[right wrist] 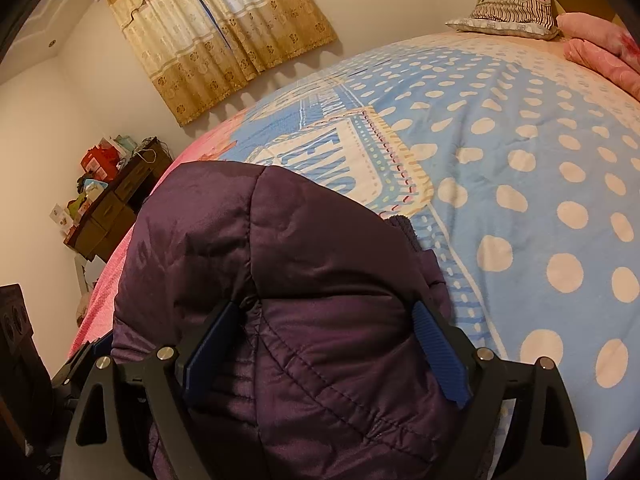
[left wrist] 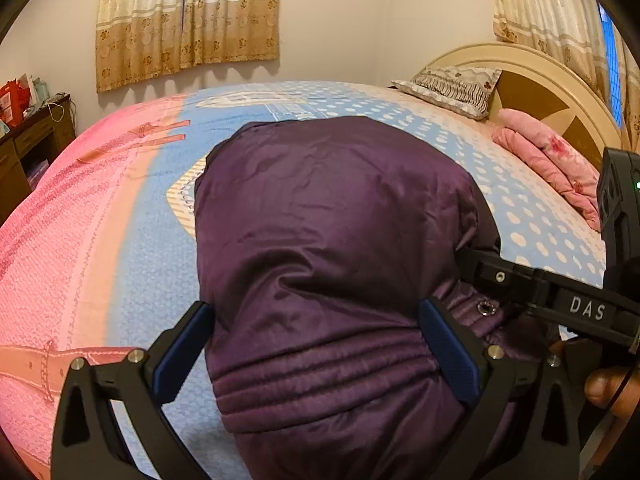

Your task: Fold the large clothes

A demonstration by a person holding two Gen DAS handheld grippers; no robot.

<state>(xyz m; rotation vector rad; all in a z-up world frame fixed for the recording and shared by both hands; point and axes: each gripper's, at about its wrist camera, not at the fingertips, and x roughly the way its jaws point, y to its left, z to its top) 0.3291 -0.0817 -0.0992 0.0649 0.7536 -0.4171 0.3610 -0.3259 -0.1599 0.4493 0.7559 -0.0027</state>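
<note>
A dark purple quilted jacket [left wrist: 332, 248] lies bundled on the bed; it also shows in the right wrist view [right wrist: 304, 280]. My left gripper [left wrist: 316, 356] is open, its blue pads [left wrist: 180, 360] standing wide on either side of the jacket's ribbed hem. My right gripper [right wrist: 324, 352] is open too, its blue pads [right wrist: 440, 356] straddling a bulging quilted part of the jacket. The right gripper's body shows in the left wrist view [left wrist: 560, 296], reaching in from the right beside a metal snap [left wrist: 486, 309] on the jacket.
The bed has a blue dotted and pink cover [left wrist: 100, 216]. A patterned pillow [left wrist: 452, 86] and a folded pink blanket [left wrist: 552, 160] lie by the headboard [left wrist: 560, 92]. A dark wooden desk with clutter [right wrist: 116, 200] stands beyond the bed's foot. Curtains [left wrist: 188, 20] hang behind.
</note>
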